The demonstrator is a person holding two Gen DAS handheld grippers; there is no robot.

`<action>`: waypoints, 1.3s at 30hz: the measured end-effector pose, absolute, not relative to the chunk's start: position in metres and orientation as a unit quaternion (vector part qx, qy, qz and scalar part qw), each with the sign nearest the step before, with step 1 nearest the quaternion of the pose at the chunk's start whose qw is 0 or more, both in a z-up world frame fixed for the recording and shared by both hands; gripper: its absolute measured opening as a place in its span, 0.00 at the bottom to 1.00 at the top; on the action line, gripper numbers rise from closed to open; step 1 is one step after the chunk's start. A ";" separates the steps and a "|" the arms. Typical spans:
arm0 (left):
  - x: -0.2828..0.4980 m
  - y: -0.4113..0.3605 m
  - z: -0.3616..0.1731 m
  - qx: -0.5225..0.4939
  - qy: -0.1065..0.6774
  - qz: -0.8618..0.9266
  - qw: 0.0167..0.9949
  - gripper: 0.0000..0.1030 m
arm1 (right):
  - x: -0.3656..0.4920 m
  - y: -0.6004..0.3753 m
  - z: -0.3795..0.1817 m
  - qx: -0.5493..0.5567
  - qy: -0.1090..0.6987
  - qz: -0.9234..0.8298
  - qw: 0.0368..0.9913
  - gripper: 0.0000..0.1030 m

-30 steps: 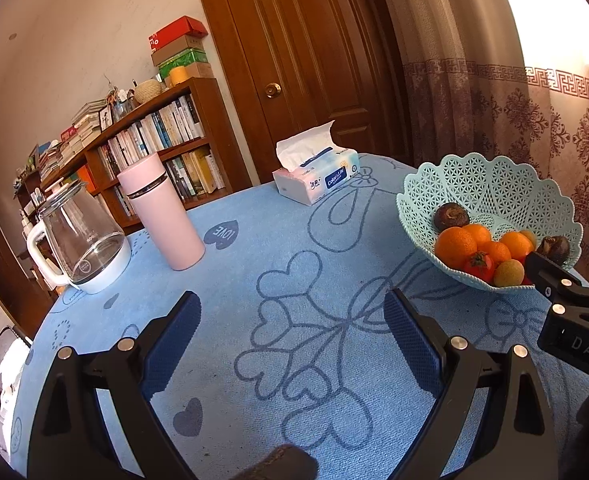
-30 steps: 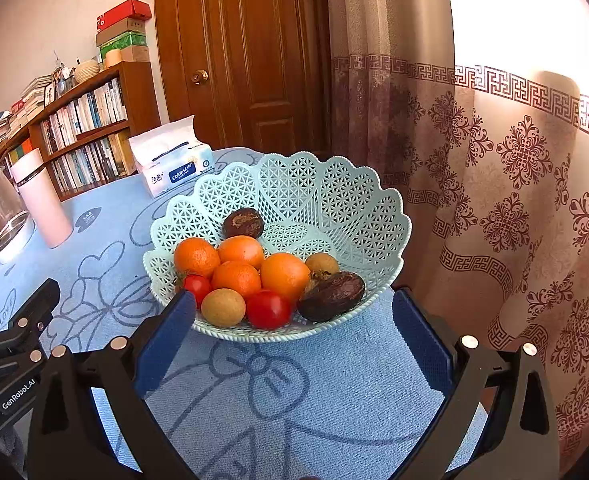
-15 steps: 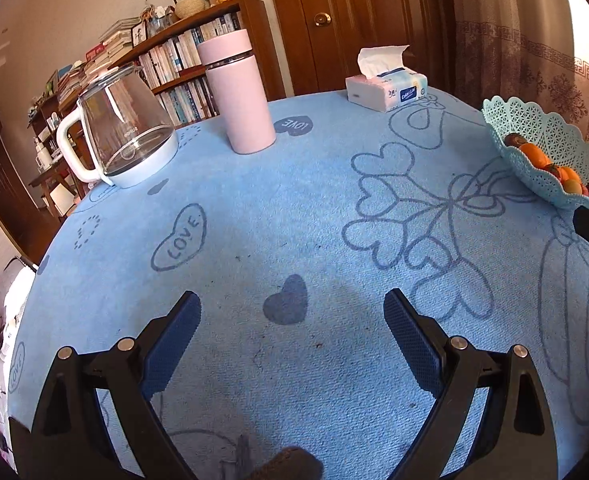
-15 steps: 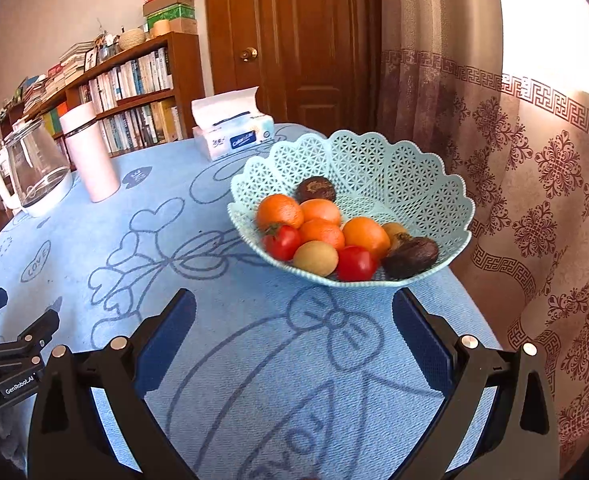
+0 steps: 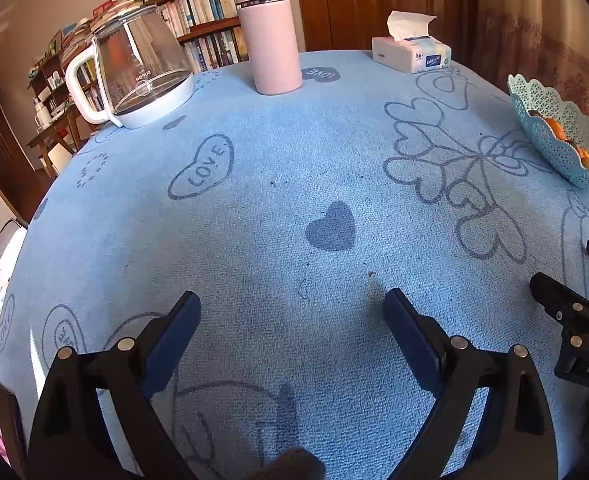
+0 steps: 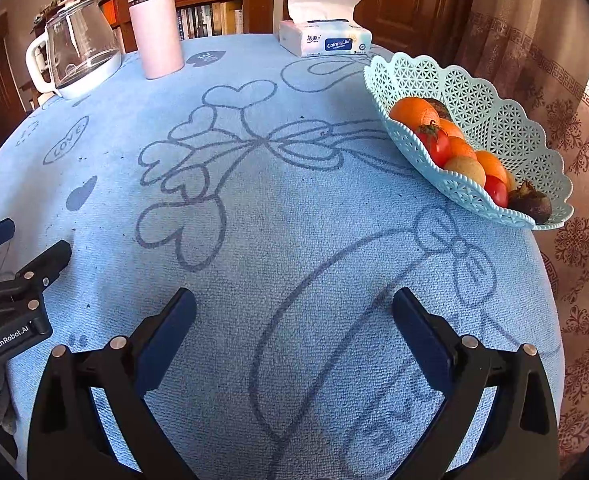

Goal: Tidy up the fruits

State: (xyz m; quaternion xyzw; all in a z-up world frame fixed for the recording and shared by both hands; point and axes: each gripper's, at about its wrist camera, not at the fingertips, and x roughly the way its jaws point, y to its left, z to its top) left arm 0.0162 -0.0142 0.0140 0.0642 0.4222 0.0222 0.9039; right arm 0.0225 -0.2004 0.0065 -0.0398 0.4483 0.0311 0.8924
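Note:
A mint lattice fruit basket stands at the table's right edge, holding oranges, red tomatoes, a tan round fruit and a dark fruit. It also shows at the far right of the left wrist view. My right gripper is open and empty, low over the blue cloth, well short of the basket. My left gripper is open and empty over the cloth near the front; it also appears at the left of the right wrist view.
A glass kettle, a pink thermos and a tissue box stand along the far side of the round blue-clothed table. A bookshelf and a wooden door lie behind; a curtain hangs at the right.
Both grippers have pulled back from the basket toward the table's near side and tilted down at the cloth. The basket now sits farther off to the right. Both stay open.

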 end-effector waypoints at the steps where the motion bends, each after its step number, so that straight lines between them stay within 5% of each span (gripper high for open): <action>1: 0.017 -0.014 0.014 0.065 0.423 0.026 0.903 0.95 | 0.023 -0.202 0.006 -0.033 0.451 0.033 0.891 0.97; 15: 0.019 -0.011 0.013 0.052 0.429 0.022 0.901 0.95 | 0.016 -0.191 0.010 -0.090 0.434 0.019 0.896 0.97; 39: 0.019 -0.011 0.012 0.054 0.428 0.024 0.902 0.95 | 0.022 -0.205 0.004 -0.029 0.452 0.045 0.890 0.97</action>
